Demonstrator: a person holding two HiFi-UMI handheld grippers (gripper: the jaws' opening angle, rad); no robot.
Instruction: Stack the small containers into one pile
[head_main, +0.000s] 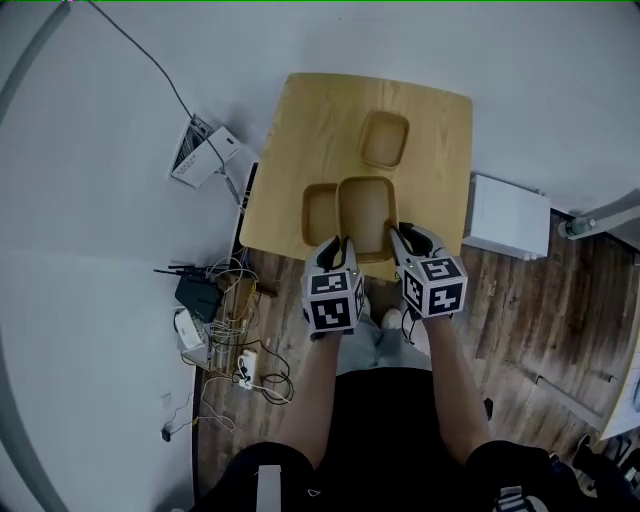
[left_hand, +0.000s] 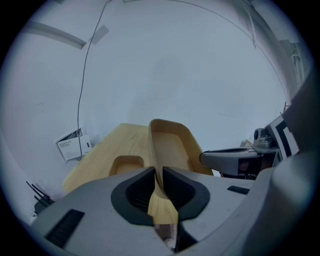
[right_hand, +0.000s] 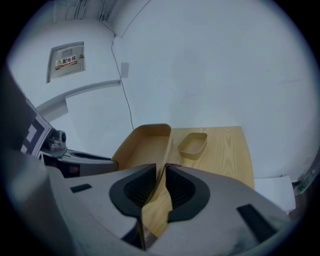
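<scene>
A wooden container (head_main: 367, 213) hangs over the near edge of the wooden table (head_main: 300, 120), held between both grippers. My left gripper (head_main: 343, 245) is shut on its left wall, with the rim pinched between the pads (left_hand: 157, 186). Shut on the opposite wall is my right gripper (head_main: 398, 236), whose jaws (right_hand: 163, 187) clamp that rim. A smaller container (head_main: 320, 212) sits on the table just left of the held one and shows in the left gripper view (left_hand: 126, 165). Another small container (head_main: 385, 138) stands farther back, in the right gripper view (right_hand: 193, 144) too.
A white box (head_main: 505, 215) stands on the floor right of the table. Left of the table lie papers (head_main: 205, 152), a black router (head_main: 198, 292) and a tangle of cables (head_main: 235, 350). The person's legs are right below the grippers.
</scene>
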